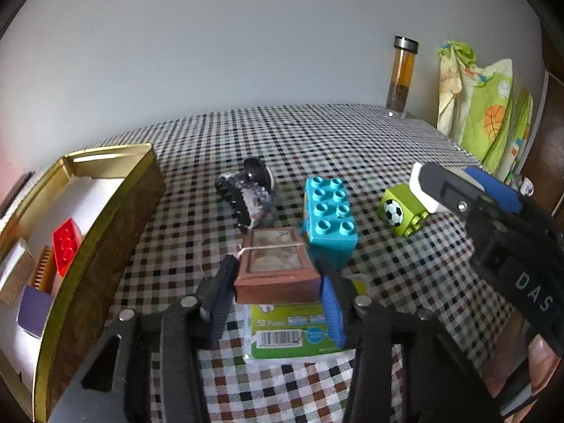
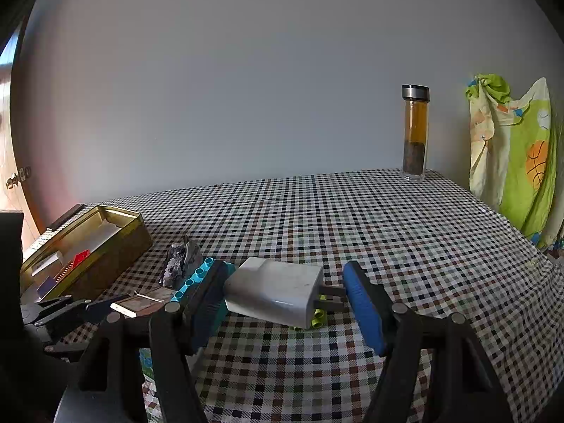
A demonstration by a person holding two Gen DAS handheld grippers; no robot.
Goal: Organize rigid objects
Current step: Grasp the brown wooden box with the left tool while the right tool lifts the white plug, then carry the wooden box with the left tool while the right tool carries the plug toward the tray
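My left gripper (image 1: pixel 276 282) is shut on a small brown box (image 1: pixel 276 268) with a rubber band, held just above a green packet (image 1: pixel 289 331). My right gripper (image 2: pixel 282 296) is shut on a white charger plug (image 2: pixel 275 290), its prongs against the blue right finger; it also shows in the left wrist view (image 1: pixel 428 187). A gold tin (image 1: pixel 105 218) at the left holds a red brick (image 1: pixel 67 245) and other small items. A teal brick (image 1: pixel 328 215), a green soccer-ball brick (image 1: pixel 402 209) and a black hair clip (image 1: pixel 246 197) lie on the checked cloth.
A tall glass bottle (image 2: pixel 415 132) stands at the far right of the table (image 2: pixel 352 218). A green printed bag (image 2: pixel 514 155) hangs past the right edge. A wall runs behind the table.
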